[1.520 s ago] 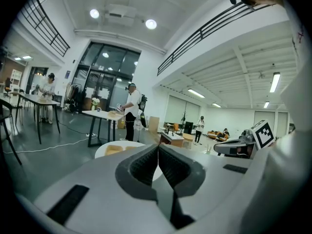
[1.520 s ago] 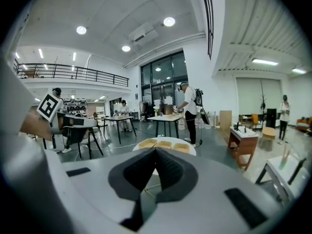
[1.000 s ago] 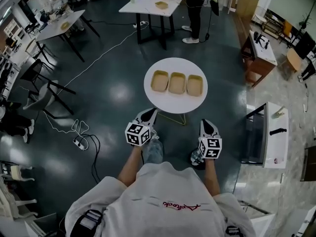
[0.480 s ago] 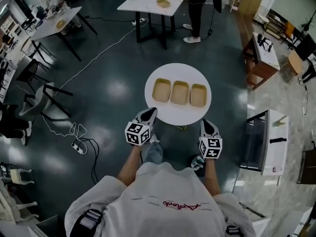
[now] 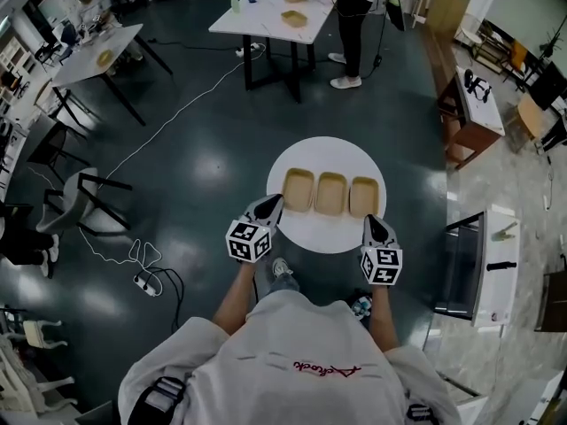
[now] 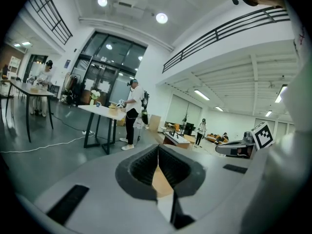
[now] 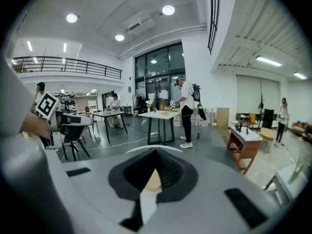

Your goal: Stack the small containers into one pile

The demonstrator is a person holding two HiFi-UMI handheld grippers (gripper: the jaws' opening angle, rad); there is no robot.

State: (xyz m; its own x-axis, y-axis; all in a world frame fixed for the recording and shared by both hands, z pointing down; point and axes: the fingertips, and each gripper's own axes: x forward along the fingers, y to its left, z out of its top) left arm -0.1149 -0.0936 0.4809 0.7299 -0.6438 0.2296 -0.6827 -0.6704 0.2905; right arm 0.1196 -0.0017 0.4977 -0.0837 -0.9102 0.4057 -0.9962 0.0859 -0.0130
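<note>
Three shallow tan containers stand side by side in a row on a round white table: the left container, the middle container and the right container. My left gripper hovers at the table's near left edge, just short of the left container, jaws shut and empty. My right gripper is at the near right edge, close to the right container, also shut and empty. In the left gripper view the closed left gripper hides all but a tan sliver. The right gripper view shows the closed right gripper the same way.
A person stands at a white rectangular table far ahead. A dark chair and a power strip with cable lie on the floor at left. A wooden desk and a white cabinet stand at right.
I have walked forward: the round table with its three containers has come closer, and both shut grippers now reach its near edge. The jaws stayed shut.
</note>
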